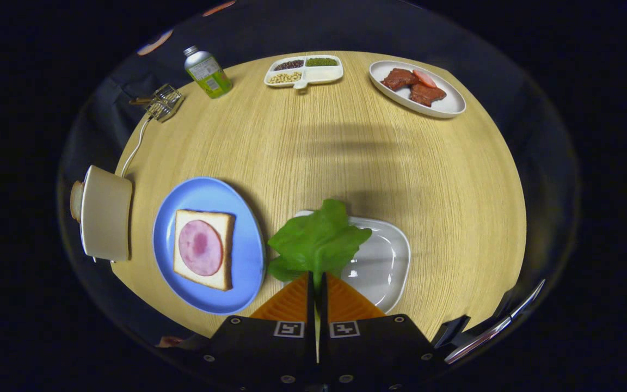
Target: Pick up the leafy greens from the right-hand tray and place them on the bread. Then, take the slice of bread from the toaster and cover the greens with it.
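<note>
My gripper (317, 279) is shut on the stem of the leafy greens (316, 240), which fan out just ahead of the fingertips and hang above the left part of the white tray (384, 267). Left of the fingers lies a blue plate (210, 196) with a slice of bread (221, 223) topped by a round slice of ham (200, 247). Further left, at the table's edge, stands the cream toaster (105, 212) with a slice of bread (76, 200) poking out of it.
At the far side of the wooden table (346, 152) stand a green bottle (208, 72), a divided dish of beans (303, 71), a white plate with meat (417, 88) and a small wire object (164, 102). A cord runs from the toaster towards it.
</note>
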{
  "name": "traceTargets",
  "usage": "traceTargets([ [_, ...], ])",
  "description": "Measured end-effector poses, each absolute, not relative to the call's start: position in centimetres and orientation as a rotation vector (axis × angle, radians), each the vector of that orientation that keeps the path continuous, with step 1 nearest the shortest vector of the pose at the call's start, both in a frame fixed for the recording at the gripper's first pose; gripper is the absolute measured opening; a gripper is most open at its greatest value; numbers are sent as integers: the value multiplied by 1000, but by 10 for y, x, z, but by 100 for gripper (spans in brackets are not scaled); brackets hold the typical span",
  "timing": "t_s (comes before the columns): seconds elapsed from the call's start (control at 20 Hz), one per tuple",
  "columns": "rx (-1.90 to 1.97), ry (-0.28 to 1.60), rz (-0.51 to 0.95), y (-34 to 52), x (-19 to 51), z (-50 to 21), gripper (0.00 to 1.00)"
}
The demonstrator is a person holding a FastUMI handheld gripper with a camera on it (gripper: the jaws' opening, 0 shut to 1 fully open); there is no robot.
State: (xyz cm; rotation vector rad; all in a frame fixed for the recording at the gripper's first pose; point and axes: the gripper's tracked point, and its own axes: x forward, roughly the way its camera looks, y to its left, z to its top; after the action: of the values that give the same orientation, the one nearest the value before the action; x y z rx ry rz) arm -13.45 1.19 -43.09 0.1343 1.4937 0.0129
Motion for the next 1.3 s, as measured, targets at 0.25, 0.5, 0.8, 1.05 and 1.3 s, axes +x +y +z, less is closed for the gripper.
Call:
traceTargets([
  [0.25,199,1439,41,39,-115,-399,3],
  [0.5,230,1425,85,75,-111,-385,3],
  [0.8,208,1438,162,125,-111,-389,3],
  [1.05,262,1423,231,172,-106,-391,3],
  [1.3,207,1455,203,180,-112,-412,5],
])
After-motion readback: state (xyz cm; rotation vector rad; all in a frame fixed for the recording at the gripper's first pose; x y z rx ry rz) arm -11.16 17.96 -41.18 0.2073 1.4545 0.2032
